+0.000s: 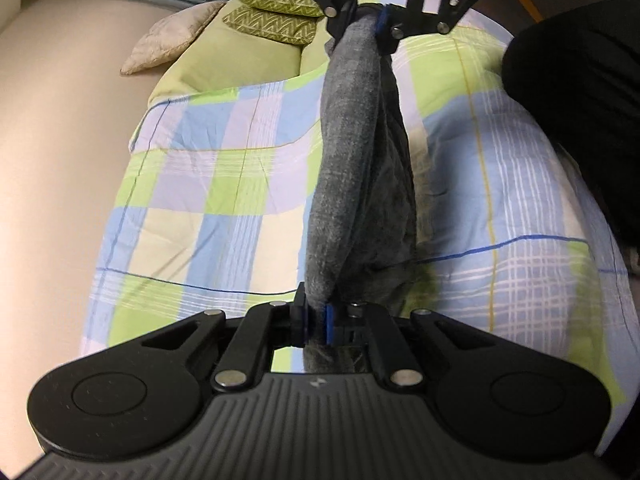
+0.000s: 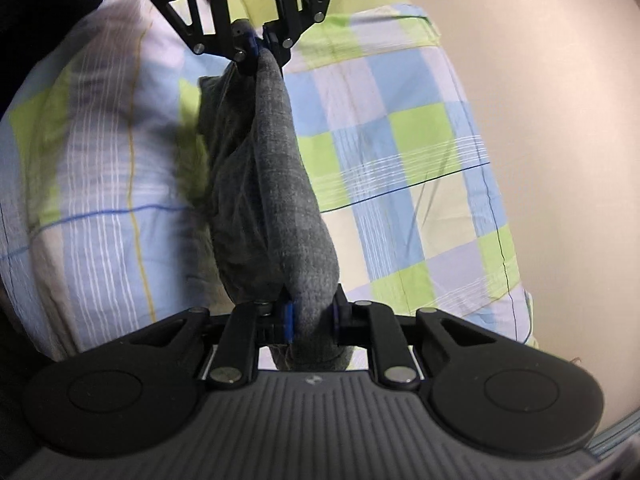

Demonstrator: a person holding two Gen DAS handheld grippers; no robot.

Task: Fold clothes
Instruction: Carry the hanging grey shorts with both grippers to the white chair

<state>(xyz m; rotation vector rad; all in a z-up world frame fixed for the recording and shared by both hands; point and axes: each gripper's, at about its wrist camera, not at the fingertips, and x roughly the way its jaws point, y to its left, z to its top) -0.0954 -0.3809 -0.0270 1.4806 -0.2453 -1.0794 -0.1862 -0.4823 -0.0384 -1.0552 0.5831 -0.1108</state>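
A grey garment (image 1: 352,152) is held stretched in the air above the checked bed cover (image 1: 200,208), one end pinched by the left gripper (image 1: 316,322) and the other by the right gripper (image 2: 312,318) — both sets of fingers closed on cloth. No finished fold is shown — laying down and folding are judged still to be done.

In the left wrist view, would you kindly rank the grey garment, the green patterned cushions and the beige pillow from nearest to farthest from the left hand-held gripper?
1. Grey garment: clamped in the left hand-held gripper, stretching ahead to the right hand-held gripper.
2. Beige pillow: far ahead, to the left.
3. Green patterned cushions: far ahead, just past the pillow; the two are nearly level.
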